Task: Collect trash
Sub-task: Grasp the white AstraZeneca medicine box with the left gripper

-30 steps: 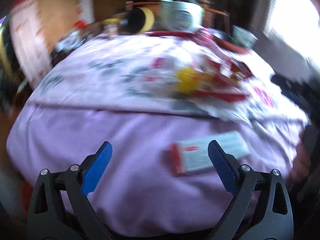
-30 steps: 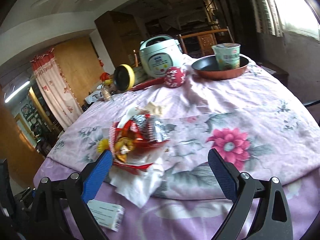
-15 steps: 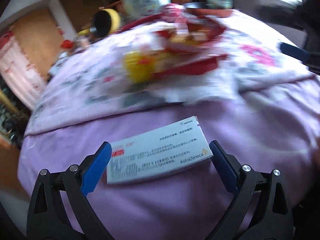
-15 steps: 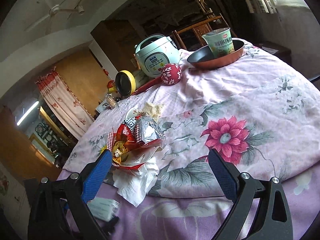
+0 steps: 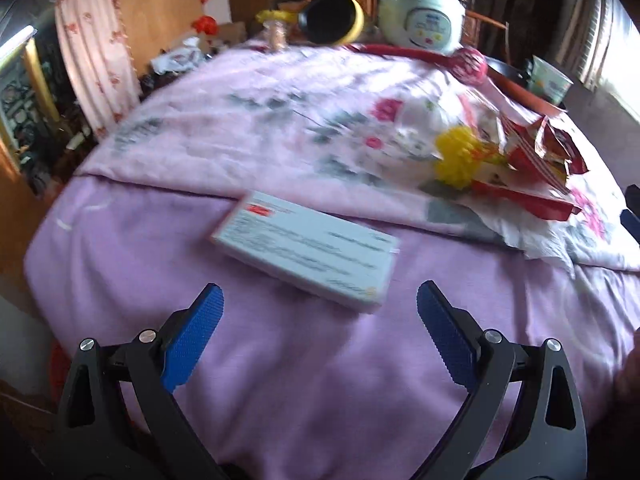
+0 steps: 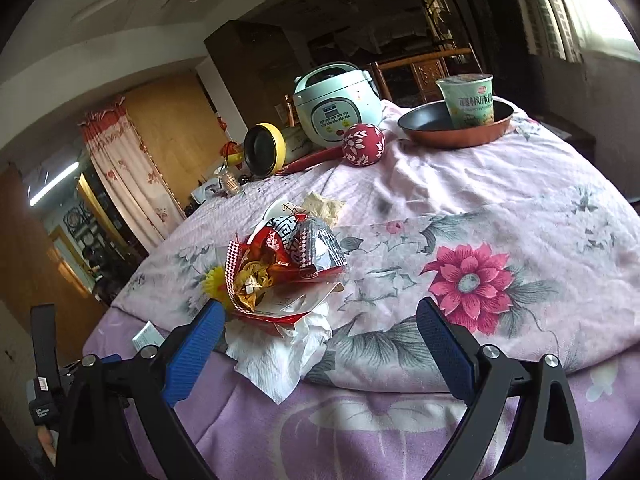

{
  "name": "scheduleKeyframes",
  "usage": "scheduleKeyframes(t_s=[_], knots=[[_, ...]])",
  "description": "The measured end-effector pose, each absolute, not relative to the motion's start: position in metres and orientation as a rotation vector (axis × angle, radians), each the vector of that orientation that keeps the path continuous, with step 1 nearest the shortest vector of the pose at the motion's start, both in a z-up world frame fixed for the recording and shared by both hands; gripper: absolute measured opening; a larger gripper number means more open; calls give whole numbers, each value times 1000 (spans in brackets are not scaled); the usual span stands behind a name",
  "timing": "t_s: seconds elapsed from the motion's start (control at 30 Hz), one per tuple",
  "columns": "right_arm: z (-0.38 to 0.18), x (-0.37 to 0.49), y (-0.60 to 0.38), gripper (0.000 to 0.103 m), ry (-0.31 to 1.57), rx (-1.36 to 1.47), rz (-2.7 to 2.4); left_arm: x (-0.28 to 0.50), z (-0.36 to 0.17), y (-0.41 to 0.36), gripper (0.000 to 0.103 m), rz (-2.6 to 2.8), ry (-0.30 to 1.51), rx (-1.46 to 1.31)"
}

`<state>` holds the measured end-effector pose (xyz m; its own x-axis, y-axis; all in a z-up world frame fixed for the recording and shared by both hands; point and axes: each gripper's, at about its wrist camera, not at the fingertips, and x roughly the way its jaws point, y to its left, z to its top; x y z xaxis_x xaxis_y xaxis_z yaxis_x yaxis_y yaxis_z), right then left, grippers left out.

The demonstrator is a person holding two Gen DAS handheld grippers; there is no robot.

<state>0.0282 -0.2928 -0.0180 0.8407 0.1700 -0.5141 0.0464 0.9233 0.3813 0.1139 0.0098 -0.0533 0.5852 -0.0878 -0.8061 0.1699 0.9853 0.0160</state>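
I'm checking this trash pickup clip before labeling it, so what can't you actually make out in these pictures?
- White box, left wrist view: motion blur makes its print unreadable.
- The same box, right wrist view: only a corner shows past the right gripper.
- Wrapper pile, right wrist view: separate pieces overlap, so no count.
- Cup, left wrist view: too small and blurred to read.

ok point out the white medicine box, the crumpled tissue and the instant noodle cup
medicine box [image 5: 308, 254], left wrist view, middle of its printed top face
crumpled tissue [image 6: 276, 356], right wrist view, its white middle
instant noodle cup [image 6: 468, 100], right wrist view, its green side
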Motion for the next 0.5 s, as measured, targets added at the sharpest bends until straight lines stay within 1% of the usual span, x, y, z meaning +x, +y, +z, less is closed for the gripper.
scheduleKeyframes(t_s=[0.13,0.23,0.33,0.5], knots=[[-18,29,-290,95,572,379,67,137,-63,-14,94,-67,973,114],[-18,28,-291,95,570,385,72,150,-68,-11,94,-3,996,128],[-18,27,-292,95,572,395,80,147,-69,18,94,54,991,116],[-17,27,-289,95,569,388,91,130,-61,89,94,176,989,22]])
